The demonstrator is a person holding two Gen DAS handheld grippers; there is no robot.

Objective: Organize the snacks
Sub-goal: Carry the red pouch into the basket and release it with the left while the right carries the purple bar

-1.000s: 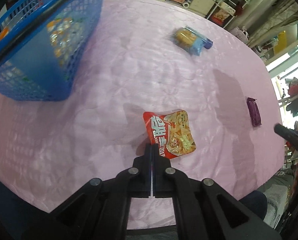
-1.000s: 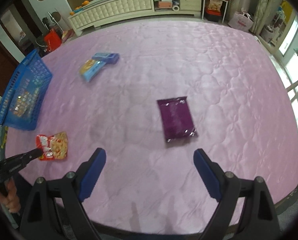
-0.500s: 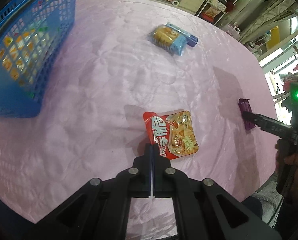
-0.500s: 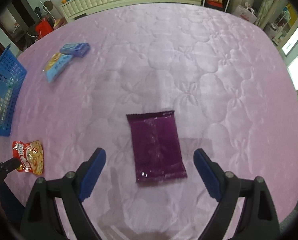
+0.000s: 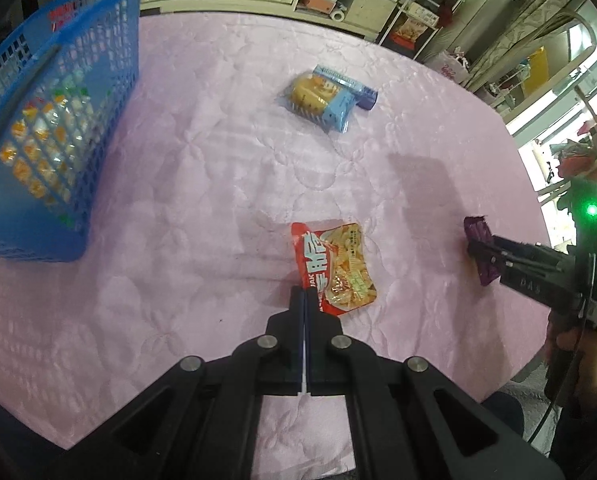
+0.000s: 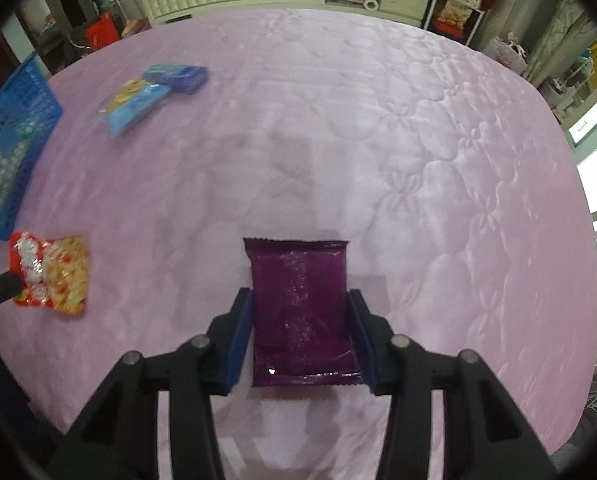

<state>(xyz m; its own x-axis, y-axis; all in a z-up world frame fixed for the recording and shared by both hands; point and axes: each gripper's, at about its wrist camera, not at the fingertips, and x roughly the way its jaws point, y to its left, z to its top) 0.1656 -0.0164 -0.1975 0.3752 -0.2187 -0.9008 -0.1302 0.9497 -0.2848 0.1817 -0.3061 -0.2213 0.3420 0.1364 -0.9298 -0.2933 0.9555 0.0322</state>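
Note:
My left gripper (image 5: 305, 294) is shut on the near edge of a red snack bag (image 5: 332, 266) lying on the pink quilted table; the bag also shows in the right wrist view (image 6: 52, 272). My right gripper (image 6: 300, 304) has its jaws around a purple packet (image 6: 298, 304), one finger at each long side, touching or nearly so. The purple packet (image 5: 478, 244) also shows at the right in the left wrist view. A blue basket (image 5: 46, 128) with snacks inside stands at the left.
A light blue snack pack (image 5: 318, 100) and a darker blue pack (image 5: 364, 98) lie together further back on the table (image 5: 202, 168); both also show in the right wrist view (image 6: 136, 104). Cabinets and shelves stand beyond the table's far edge.
My right gripper has moved down and forward over the purple packet and narrowed its jaws around it. My left gripper stays shut on the red bag, the view shifting slightly away from the basket.

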